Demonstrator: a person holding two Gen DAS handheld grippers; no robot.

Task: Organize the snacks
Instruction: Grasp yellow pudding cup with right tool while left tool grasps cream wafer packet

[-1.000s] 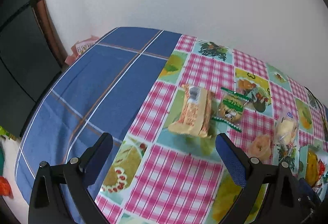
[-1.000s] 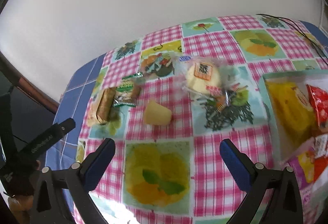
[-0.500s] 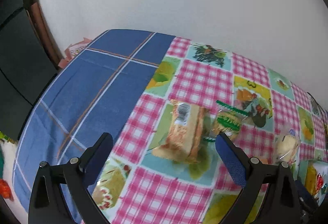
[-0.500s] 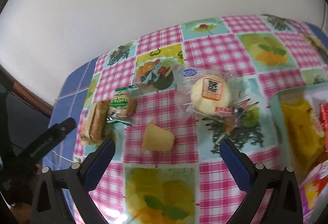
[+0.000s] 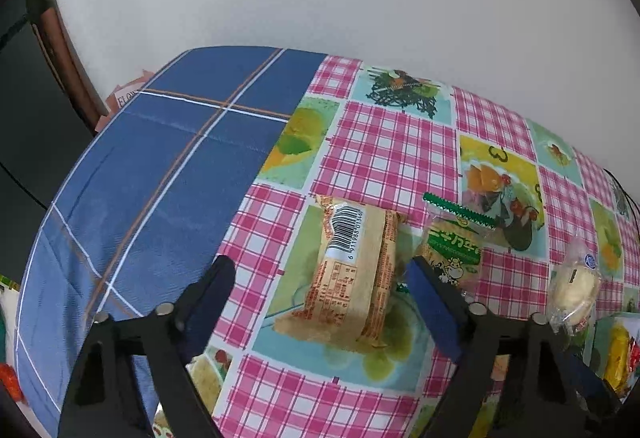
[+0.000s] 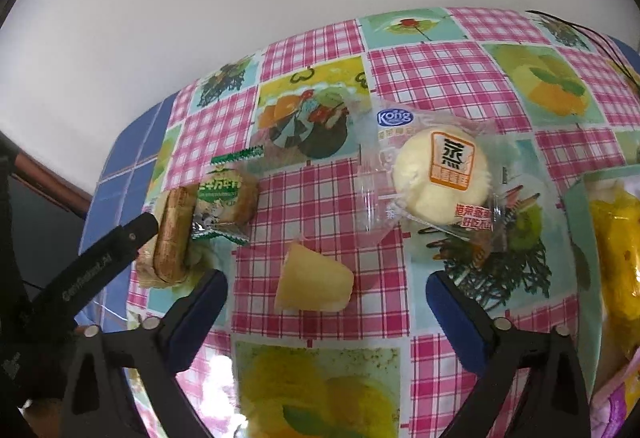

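Observation:
My left gripper (image 5: 320, 274) is open and its fingers stand on either side of a tan wrapped cake (image 5: 352, 274) lying on the table. A green-labelled snack packet (image 5: 454, 250) lies just right of it. A wrapped round steamed cake (image 5: 574, 286) lies further right. In the right wrist view my right gripper (image 6: 326, 290) is open, with a yellow jelly cup (image 6: 312, 284) between its fingers on the cloth. The round cake (image 6: 440, 177) lies beyond, and the green packet (image 6: 228, 197) and tan cake (image 6: 172, 238) lie at the left by the left gripper's finger (image 6: 104, 262).
A pale green tray (image 6: 576, 205) holding yellow and red snack bags sits at the right edge. The table has a pink chequered fruit cloth (image 5: 392, 149) over a blue plaid one (image 5: 160, 165). A white wall stands behind. A black cable (image 6: 616, 49) lies far right.
My left gripper has moved forward and down until the tan cake sits between its fingers. My right gripper has moved forward over the jelly cup, and the tray has slid towards the right edge.

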